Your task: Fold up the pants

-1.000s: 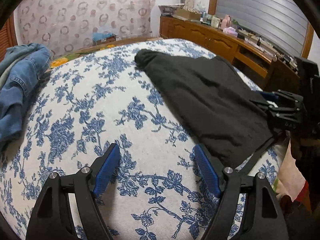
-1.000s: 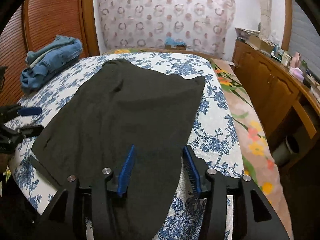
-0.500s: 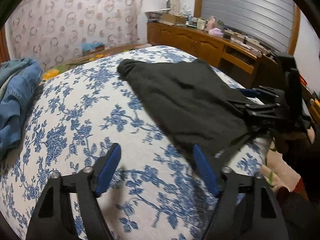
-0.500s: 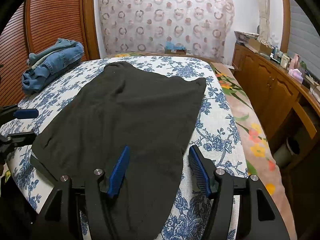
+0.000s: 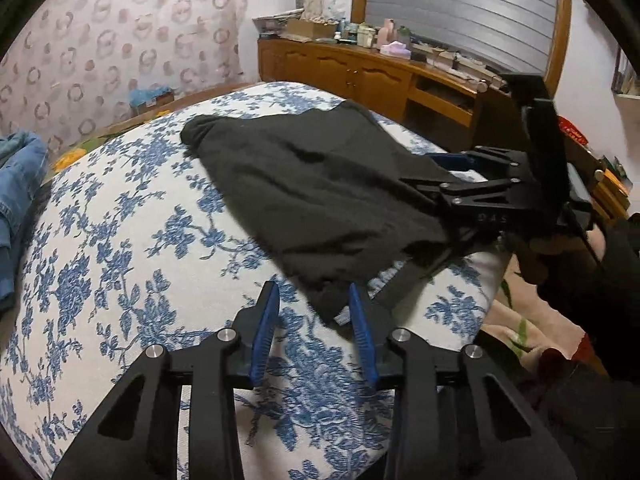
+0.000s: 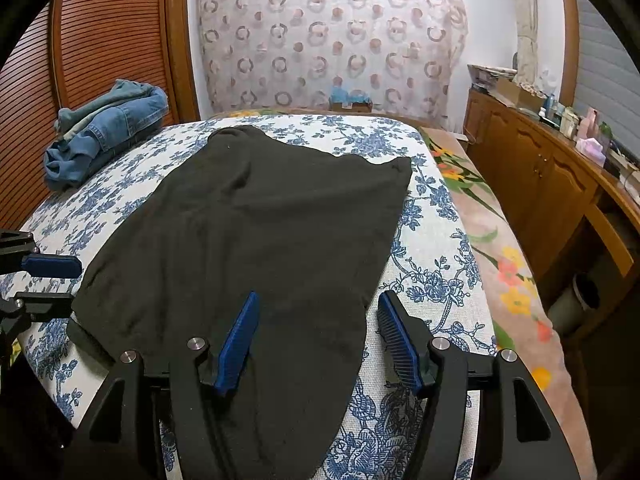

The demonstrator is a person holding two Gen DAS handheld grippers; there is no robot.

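Black pants (image 5: 320,200) lie spread flat on a bed with a blue-flowered cover (image 5: 120,260). My left gripper (image 5: 313,292) sits low at their near corner. Its jaws are closing with that corner of cloth between the blue pads (image 5: 262,328), which do not press on it. In the right wrist view my right gripper (image 6: 318,300) stands open over the near right edge of the pants (image 6: 260,240), one pad above the cloth and the other beyond its edge. Each gripper also shows in the other's view, as the right gripper (image 5: 460,176) and the left gripper (image 6: 40,280).
A pile of blue jeans (image 6: 104,128) rests at the bed's far left by a slatted wooden door (image 6: 80,40). A wooden sideboard (image 6: 540,176) crowded with small items runs along the right. A flowered blanket (image 6: 500,260) lies between it and the bed cover.
My left gripper has slid right to the pants' near corner and its jaws have narrowed around it. The right gripper's jaws widened a little, and it stayed in place.
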